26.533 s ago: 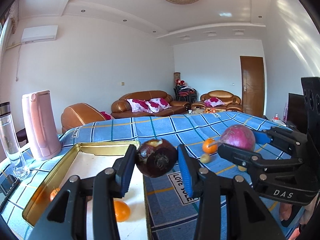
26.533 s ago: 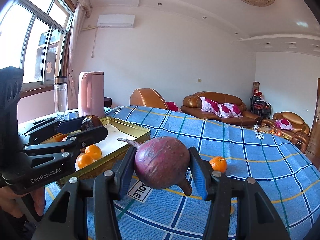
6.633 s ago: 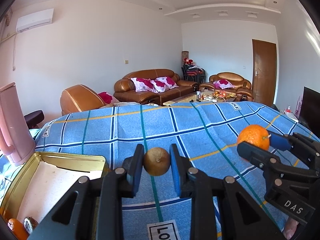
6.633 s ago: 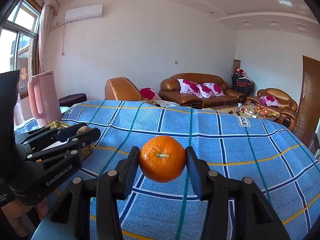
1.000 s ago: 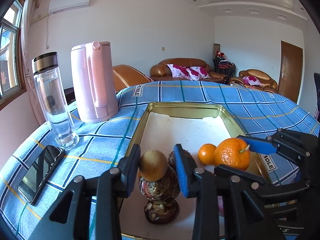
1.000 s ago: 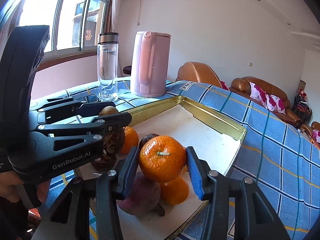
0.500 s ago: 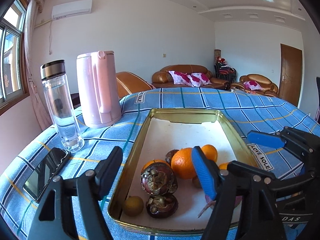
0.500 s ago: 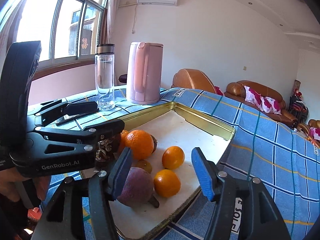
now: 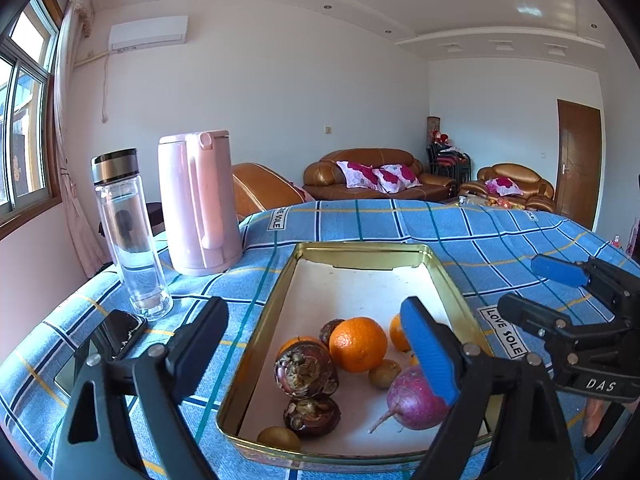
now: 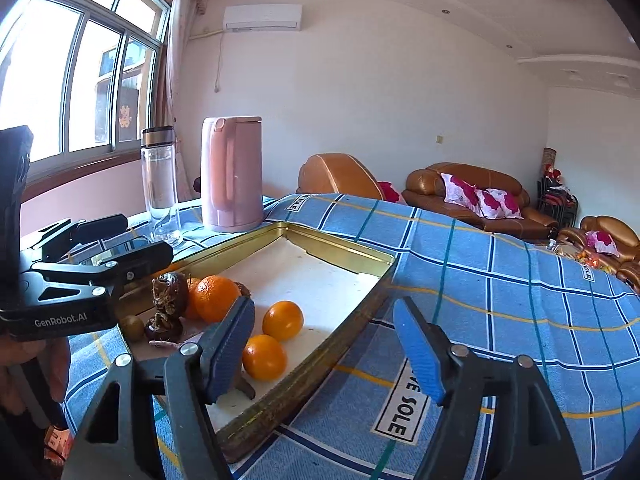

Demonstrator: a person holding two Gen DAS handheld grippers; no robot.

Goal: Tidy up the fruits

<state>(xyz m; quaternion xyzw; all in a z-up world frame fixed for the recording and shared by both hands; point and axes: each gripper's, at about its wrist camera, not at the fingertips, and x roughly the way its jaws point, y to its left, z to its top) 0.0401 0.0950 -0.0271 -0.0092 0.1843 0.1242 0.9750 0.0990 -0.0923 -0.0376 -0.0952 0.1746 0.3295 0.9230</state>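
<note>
A gold metal tray on the blue checked tablecloth holds the fruit. In it lie a large orange, two dark mangosteens, a purple radish, small brown fruits and smaller oranges. My left gripper is open and empty, above the tray's near end. My right gripper is open and empty over the tray's right rim. It also shows in the left wrist view, right of the tray.
A pink kettle and a glass bottle stand left of the tray. A black phone lies near the bottle. Sofas stand beyond the table's far edge.
Both grippers have opened and dropped their fruit into the tray: the small brown fruit from the left, the large orange from the right. Both have since drawn back a little.
</note>
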